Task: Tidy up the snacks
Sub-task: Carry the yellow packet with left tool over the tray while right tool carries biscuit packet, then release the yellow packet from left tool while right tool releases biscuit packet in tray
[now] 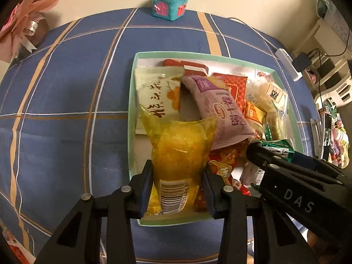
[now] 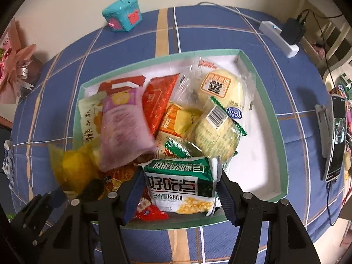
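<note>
The green-rimmed box (image 2: 264, 83) sits on the blue checked desk (image 1: 66, 88), crowded with snack packets: a purple packet (image 1: 222, 112), a pale round bun packet (image 2: 220, 88), red packets at the back. The left tongs (image 1: 178, 189) grip a yellow packet (image 1: 180, 151) over the box's near edge. The right tongs (image 2: 179, 189) clamp a green-and-white packet (image 2: 182, 184), seemingly just above the pile.
</note>
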A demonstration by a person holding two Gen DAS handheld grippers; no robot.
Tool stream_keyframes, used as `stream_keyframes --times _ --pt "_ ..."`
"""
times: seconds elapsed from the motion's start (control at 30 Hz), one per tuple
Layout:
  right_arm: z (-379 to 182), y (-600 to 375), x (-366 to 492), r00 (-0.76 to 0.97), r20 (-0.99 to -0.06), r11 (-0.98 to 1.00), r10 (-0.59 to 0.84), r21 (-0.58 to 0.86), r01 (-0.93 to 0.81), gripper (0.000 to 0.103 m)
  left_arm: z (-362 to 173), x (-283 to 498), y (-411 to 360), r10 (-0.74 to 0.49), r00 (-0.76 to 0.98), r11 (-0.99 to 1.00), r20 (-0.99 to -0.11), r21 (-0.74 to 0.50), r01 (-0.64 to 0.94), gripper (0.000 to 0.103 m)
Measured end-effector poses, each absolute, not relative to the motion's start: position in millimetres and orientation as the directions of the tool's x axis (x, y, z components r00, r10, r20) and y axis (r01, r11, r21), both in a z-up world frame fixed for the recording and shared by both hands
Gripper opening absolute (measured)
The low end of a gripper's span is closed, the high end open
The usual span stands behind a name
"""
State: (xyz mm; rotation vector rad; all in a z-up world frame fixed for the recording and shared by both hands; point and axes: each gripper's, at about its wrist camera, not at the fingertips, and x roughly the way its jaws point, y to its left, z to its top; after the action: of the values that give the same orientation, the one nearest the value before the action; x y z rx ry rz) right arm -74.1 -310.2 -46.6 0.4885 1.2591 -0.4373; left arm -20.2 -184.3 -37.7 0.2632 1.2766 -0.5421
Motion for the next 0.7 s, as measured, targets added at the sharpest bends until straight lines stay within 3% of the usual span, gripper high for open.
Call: stream_keyframes --times 0.13,0.2,0.27,0.5,0.57,0.7 --pt "-49.2 -311.9 -72.8 0.245 -0.969 0.821 -0.043 0.105 0.561 0.067 -39.9 -20.2 -184.9 -0.234 0.186 0.847 -0.954 -0.106 0.522 0.044" --pt "-49.4 -312.7 -72.7 0.243 -0.969 0.82 -0.044 0.105 0.563 0.069 -39.5 -19.3 -184.6 -0.232 0.182 0.847 -0.956 -0.106 0.521 0.056" --pt "-51.2 -312.3 -71.2 0.235 -0.971 0.819 -0.048 0.097 0.566 0.079 -38.1 -18.9 -185.3 -0.222 0.194 0.849 -0.956 -0.091 0.521 0.068" --pt "-48.5 -316.1 -74.7 0.255 -0.965 0.805 -0.059 0.105 0.584 0.092 -24.4 -19.2 -174.2 -0.178 0.275 0.864 -0.945 -0.017 0.503 0.089" --pt "-45.2 -315.7 -77.7 0.27 -0.961 0.801 -0.064 0.112 0.588 0.102 -23.3 -18.0 -165.5 -0.153 0.296 0.878 -0.943 0.008 0.479 0.093" --pt "-39.7 -315.1 -86.5 0.29 -0.954 0.789 -0.074 0.122 0.603 0.103 -20.7 -16.5 -146.7 -0.127 0.323 0.902 -0.938 0.027 0.432 0.103"
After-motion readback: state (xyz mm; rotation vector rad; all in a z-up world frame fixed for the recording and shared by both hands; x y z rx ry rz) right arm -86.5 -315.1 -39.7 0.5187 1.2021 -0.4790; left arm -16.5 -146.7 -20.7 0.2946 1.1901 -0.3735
